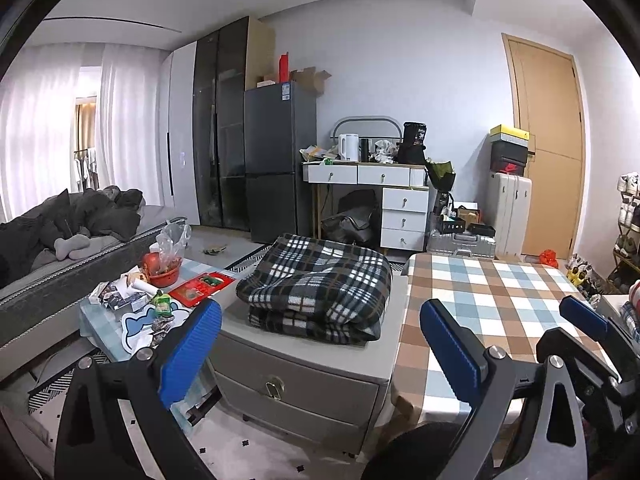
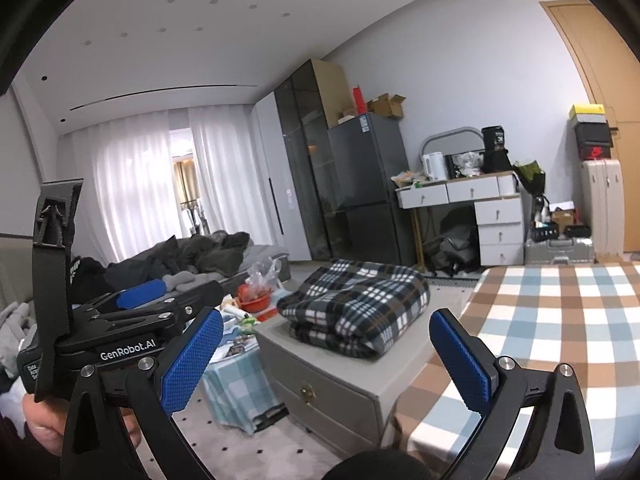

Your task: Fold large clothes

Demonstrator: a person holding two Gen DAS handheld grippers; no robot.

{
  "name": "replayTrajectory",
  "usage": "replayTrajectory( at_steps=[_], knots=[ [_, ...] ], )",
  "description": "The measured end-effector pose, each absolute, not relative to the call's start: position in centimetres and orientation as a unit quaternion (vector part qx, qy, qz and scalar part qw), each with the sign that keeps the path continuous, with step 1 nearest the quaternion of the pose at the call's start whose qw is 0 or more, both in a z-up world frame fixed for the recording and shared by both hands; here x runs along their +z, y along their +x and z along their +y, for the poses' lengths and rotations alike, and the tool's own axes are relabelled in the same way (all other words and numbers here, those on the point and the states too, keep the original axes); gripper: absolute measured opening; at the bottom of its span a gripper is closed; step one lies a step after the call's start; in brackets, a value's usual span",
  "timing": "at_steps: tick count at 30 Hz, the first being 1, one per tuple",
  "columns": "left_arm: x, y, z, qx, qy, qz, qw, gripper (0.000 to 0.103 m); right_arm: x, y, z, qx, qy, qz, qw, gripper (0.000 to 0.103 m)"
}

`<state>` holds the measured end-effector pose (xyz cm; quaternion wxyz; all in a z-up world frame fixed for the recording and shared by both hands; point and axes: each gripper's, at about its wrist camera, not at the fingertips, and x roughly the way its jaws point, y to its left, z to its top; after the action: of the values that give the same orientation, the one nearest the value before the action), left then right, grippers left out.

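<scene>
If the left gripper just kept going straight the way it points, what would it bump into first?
Most likely the folded plaid blanket on the grey drawer cabinet. The left gripper has its jaws open and empty, with the blanket framed between them straight ahead. Depth is hard to judge here; held low, it might meet the cabinet's edge first.

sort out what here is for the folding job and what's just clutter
For the job: plaid garment, folded on the grey drawer unit; checkered table; left gripper and right gripper, both open.

Lying about: red bowl, kettle, suitcase, shoe boxes.
</scene>
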<state>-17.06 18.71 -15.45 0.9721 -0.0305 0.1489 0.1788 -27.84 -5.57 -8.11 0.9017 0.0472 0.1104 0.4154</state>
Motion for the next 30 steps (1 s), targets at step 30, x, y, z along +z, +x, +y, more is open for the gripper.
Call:
replayTrajectory(
  at_steps=[30],
  knots=[
    [-15.3, -17.2, 17.9, 0.174, -0.025, 0.155, 0.972, 0.098, -8.3, -28.6, -6.8, 0.409, 0.058, 0.106, 0.905, 0.103]
  ],
)
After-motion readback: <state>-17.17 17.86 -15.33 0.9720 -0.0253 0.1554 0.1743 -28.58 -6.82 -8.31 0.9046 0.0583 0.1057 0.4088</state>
